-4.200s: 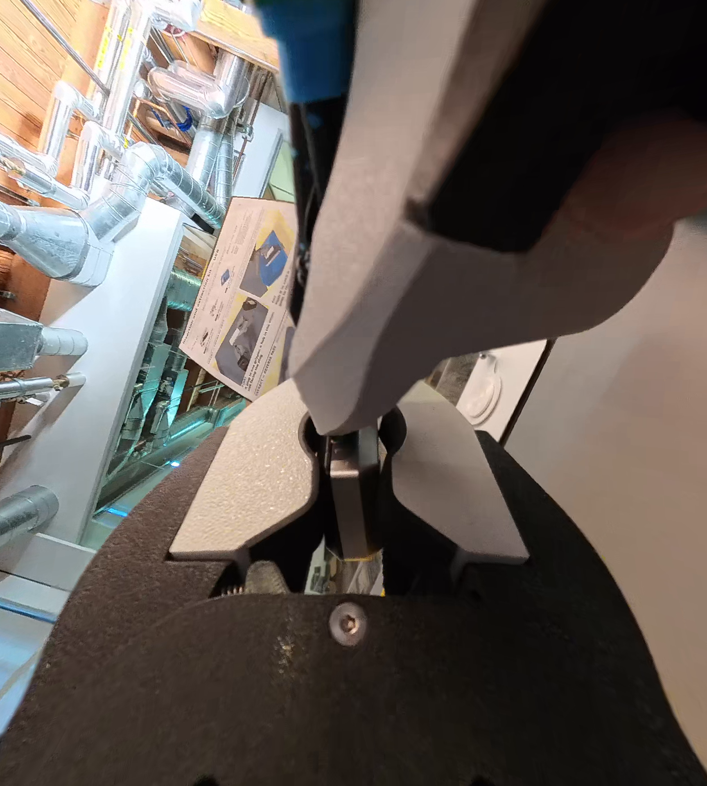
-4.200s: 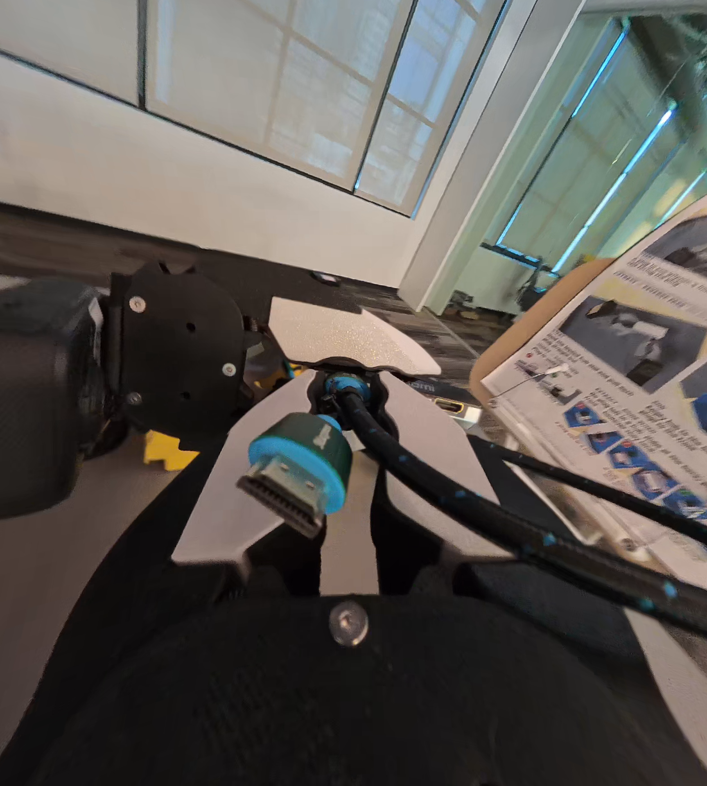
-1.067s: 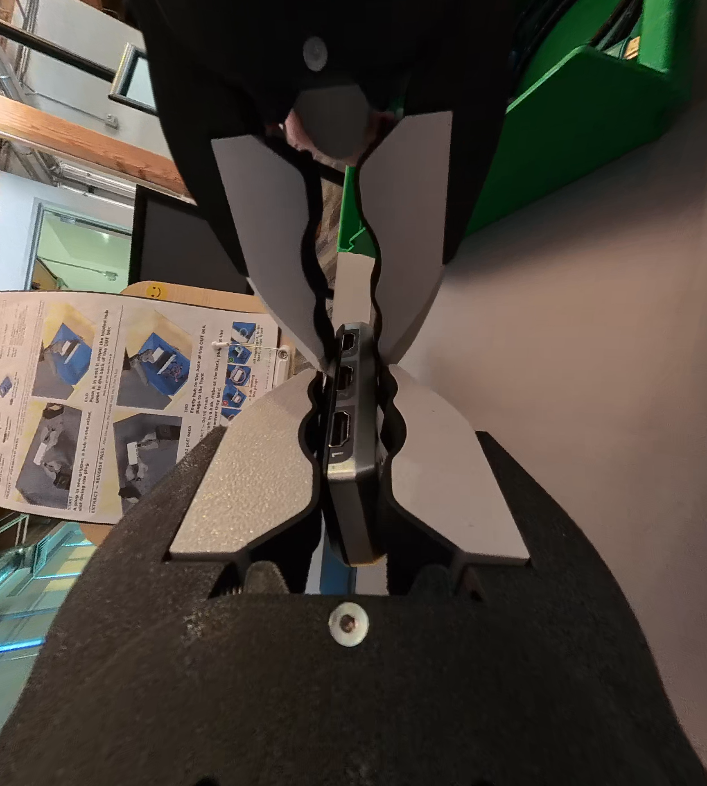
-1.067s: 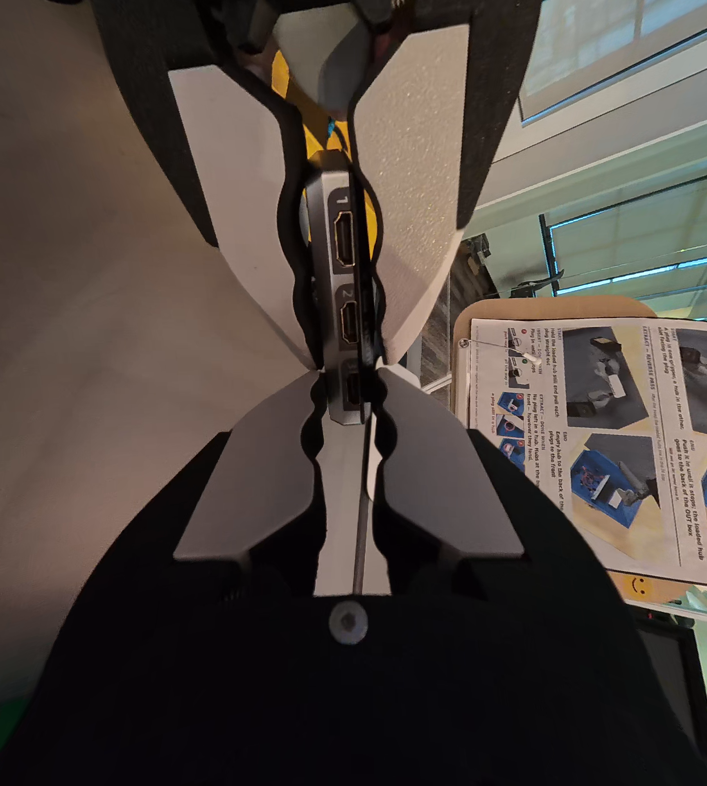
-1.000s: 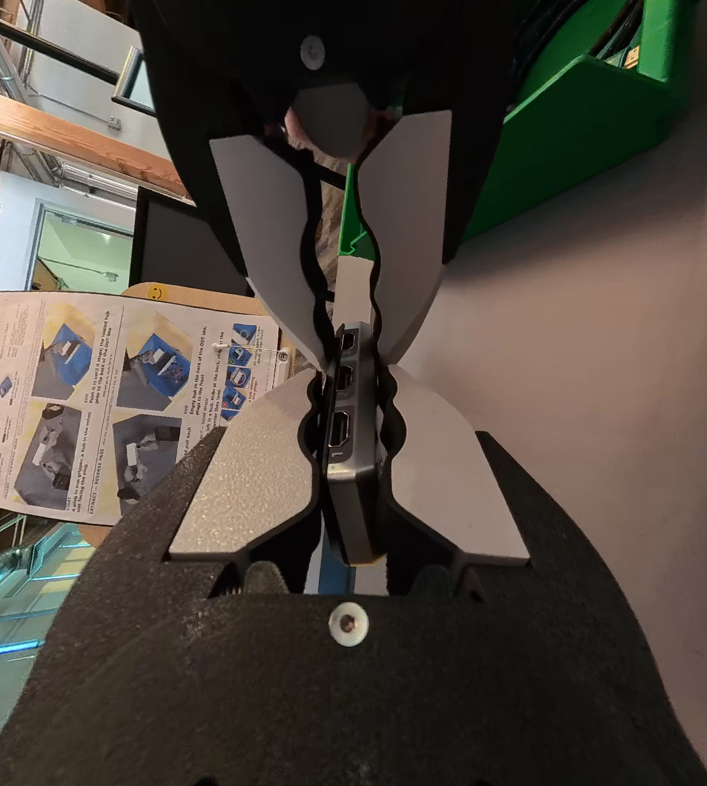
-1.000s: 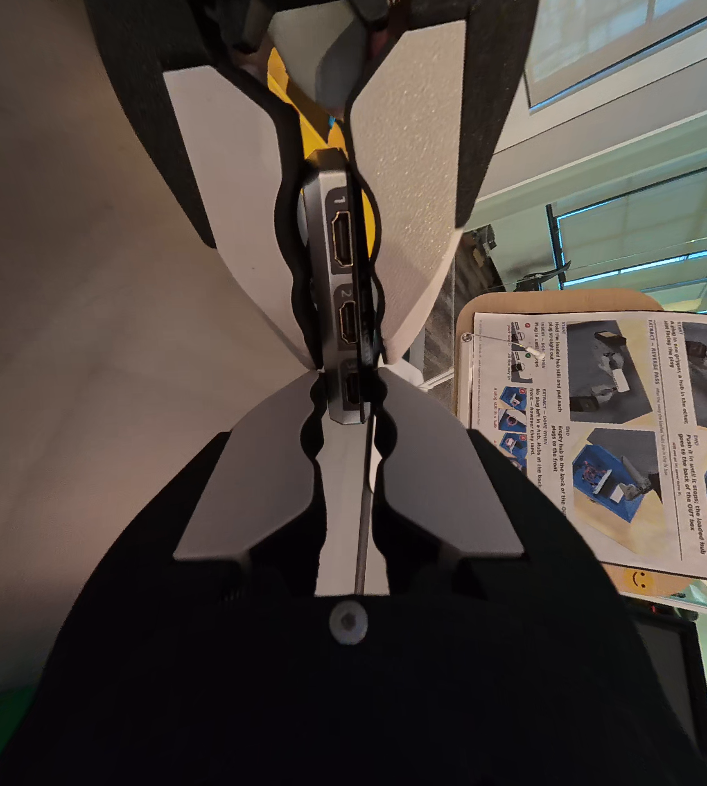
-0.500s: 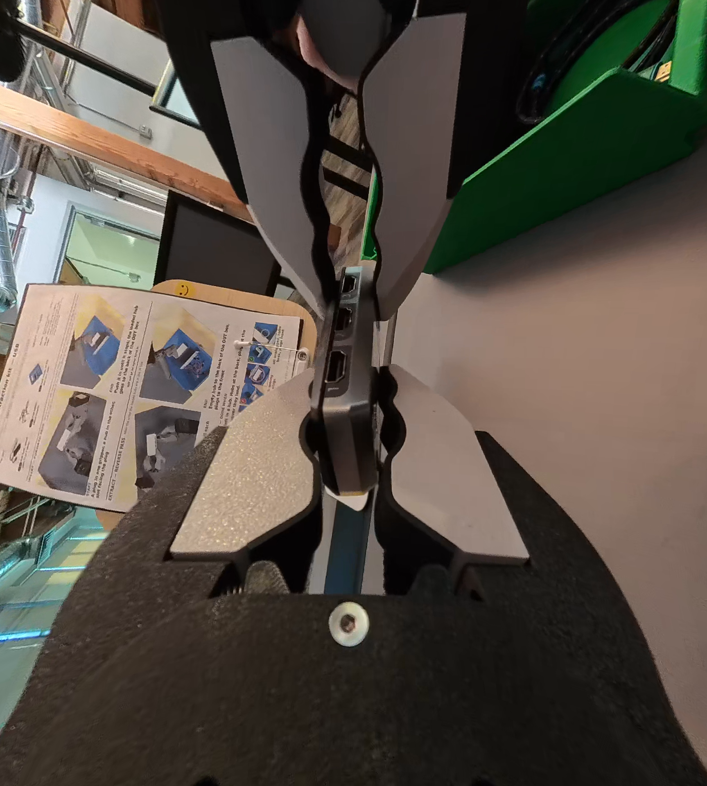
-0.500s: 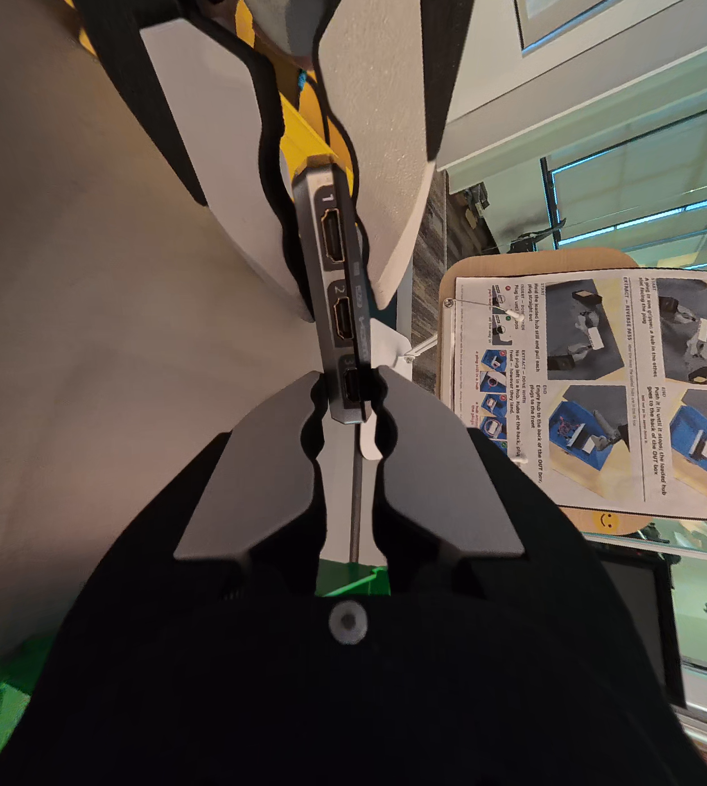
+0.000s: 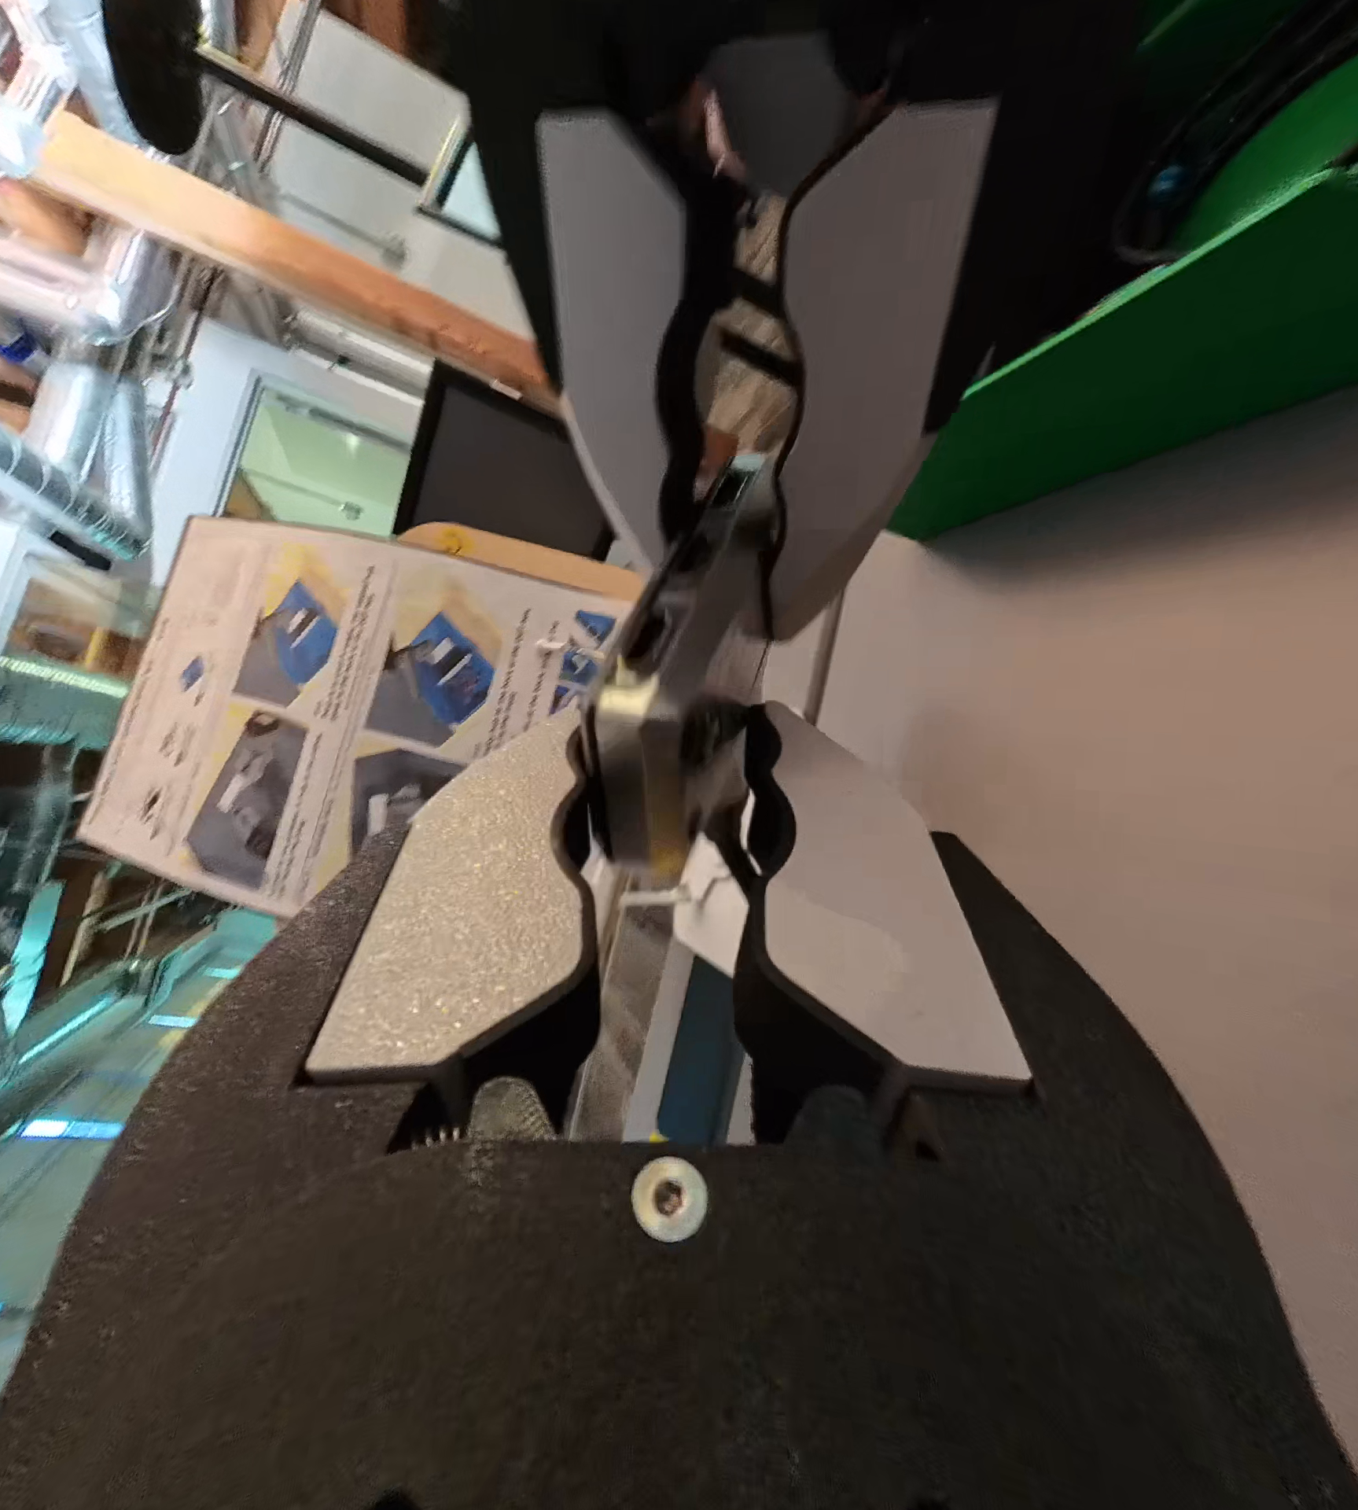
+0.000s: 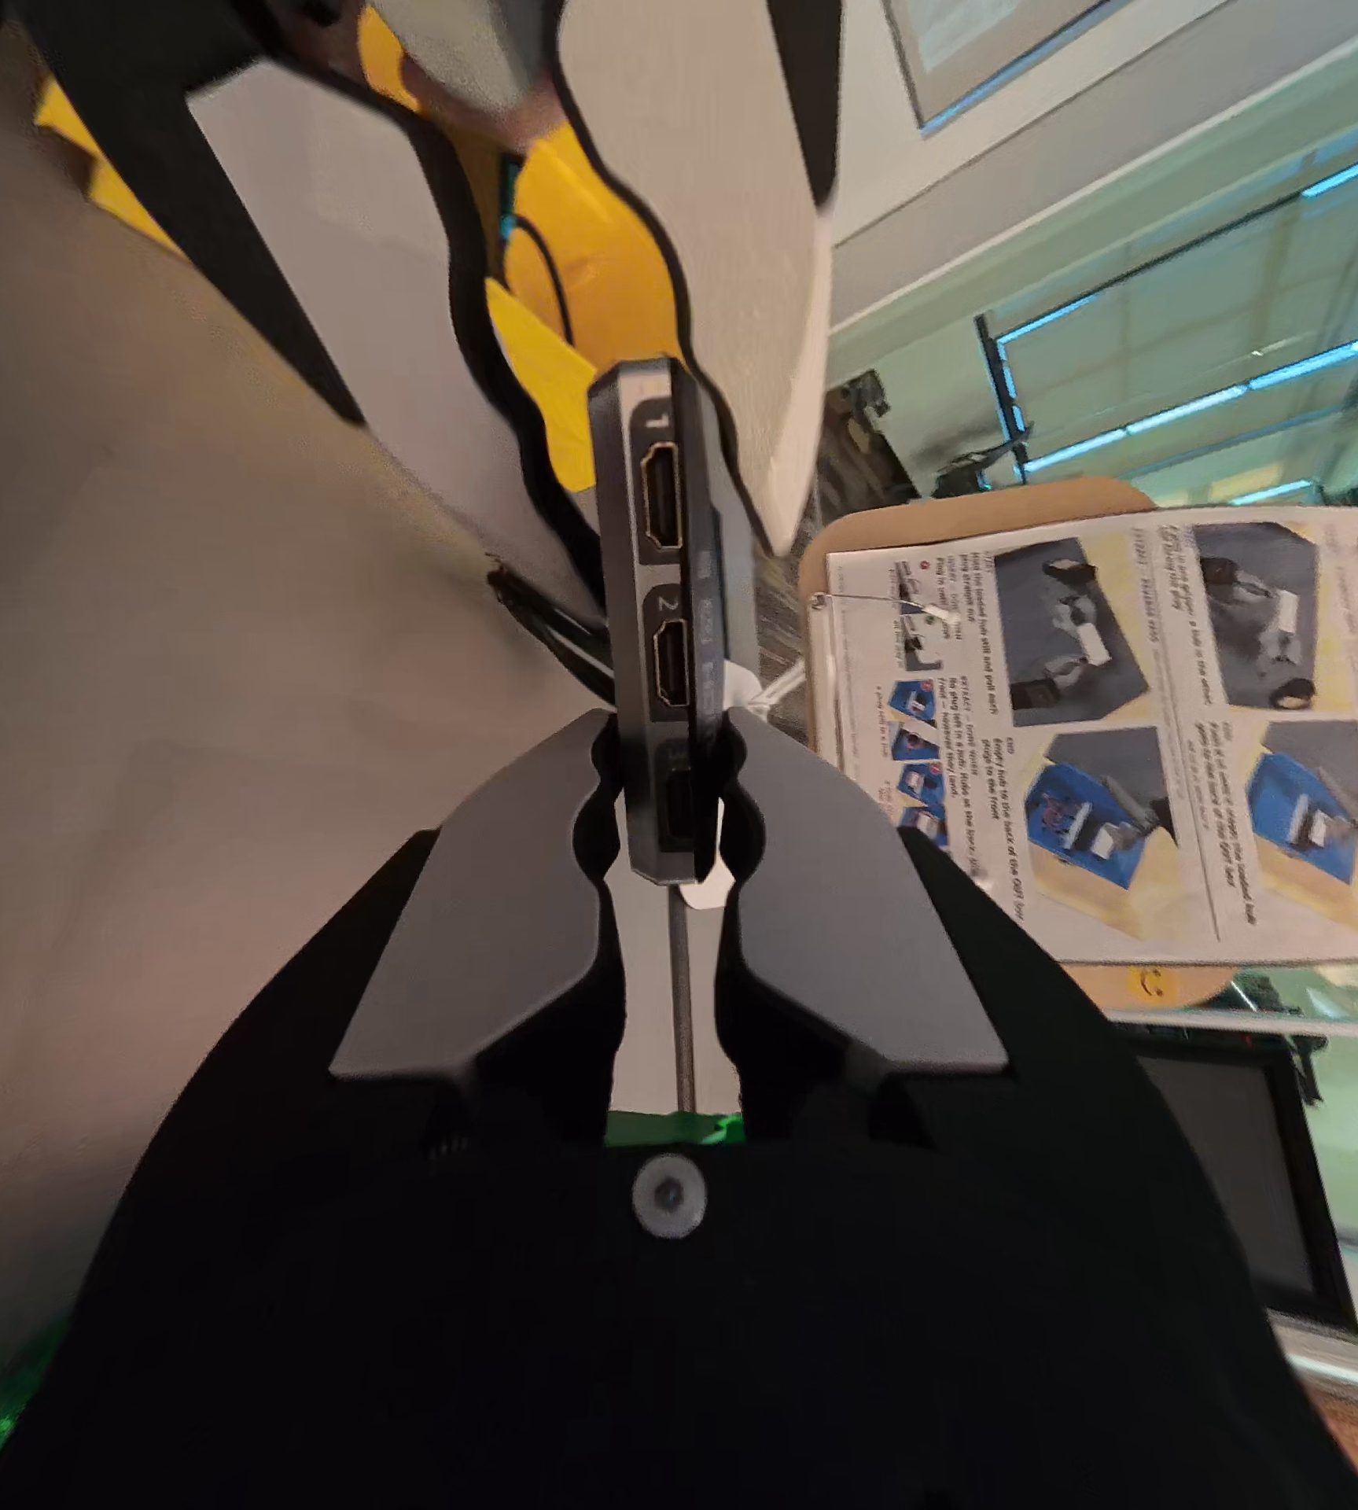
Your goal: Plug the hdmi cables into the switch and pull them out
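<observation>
The grey HDMI switch (image 10: 659,572) stands on edge, and the two ports showing above my grip are empty. My right gripper (image 10: 667,760) is shut on its near end. In the left wrist view the switch (image 9: 692,621) is tilted and blurred, hanging from the right gripper's fingers (image 9: 888,327) at the top. My left gripper (image 9: 667,760) is open around the switch's free end, which rests near its left finger. In the right wrist view the left gripper's fingers (image 10: 708,245) stand spread beyond the switch. Black cables (image 10: 553,629) lie on the table behind it.
A green bin (image 9: 1149,368) stands on the grey table (image 9: 1149,817). A yellow bin (image 10: 577,245) holding a cable shows behind the left gripper. An instruction sheet on a board (image 10: 1149,719) stands at the table's edge, also in the left wrist view (image 9: 332,694). A dark monitor (image 10: 1231,1185) stands beside it. Only a small space, under 4 cm, lies between the two pairs of fingers.
My left gripper has opened and let go of the switch. It has drawn back, so the switch now hangs tilted in the right gripper alone.
</observation>
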Tool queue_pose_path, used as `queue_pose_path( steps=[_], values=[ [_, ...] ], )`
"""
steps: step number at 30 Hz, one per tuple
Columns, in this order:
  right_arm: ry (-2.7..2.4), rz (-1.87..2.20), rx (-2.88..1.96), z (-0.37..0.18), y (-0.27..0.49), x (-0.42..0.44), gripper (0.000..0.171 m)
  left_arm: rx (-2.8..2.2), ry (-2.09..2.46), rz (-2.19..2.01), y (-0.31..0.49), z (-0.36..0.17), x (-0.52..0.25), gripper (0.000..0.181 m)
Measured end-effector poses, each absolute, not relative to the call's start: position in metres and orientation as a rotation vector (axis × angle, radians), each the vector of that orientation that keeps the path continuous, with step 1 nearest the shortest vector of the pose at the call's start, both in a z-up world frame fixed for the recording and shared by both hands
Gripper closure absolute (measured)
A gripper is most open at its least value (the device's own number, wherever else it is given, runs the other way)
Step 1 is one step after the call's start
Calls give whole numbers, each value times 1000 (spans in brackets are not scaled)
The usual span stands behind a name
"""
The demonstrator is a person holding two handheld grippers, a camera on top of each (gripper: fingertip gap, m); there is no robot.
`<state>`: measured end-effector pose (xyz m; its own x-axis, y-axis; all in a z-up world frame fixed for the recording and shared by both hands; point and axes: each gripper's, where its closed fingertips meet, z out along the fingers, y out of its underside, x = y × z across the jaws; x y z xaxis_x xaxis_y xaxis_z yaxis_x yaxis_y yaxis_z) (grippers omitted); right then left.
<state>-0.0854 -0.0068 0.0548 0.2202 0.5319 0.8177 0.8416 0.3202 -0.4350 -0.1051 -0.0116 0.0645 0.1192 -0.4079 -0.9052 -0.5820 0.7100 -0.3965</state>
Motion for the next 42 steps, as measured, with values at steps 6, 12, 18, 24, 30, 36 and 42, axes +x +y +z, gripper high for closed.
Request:
queue_pose_path(
  steps=[6,12,18,24,30,36,42],
  values=[
    [-1214,-412,-1348,95,2,-49,149,-941,1350,178,2,109,-149,147],
    [-981,-560,-1341,143,-9,8,149,-964,1288,194,6,125,-169,151],
    [-740,-672,-1329,188,-45,73,149,-990,1329,225,10,113,-163,152],
    [-629,-658,-1338,205,-78,109,149,-1009,1358,242,12,104,-160,153],
    [-624,-670,-1502,177,-61,142,149,-1021,1371,247,15,100,-159,153],
    [-797,-605,-1630,140,-39,126,149,-1020,1382,251,15,97,-157,154],
    [-1146,-798,-1482,123,-28,89,149,-1017,1409,261,15,90,-153,154]
  ],
)
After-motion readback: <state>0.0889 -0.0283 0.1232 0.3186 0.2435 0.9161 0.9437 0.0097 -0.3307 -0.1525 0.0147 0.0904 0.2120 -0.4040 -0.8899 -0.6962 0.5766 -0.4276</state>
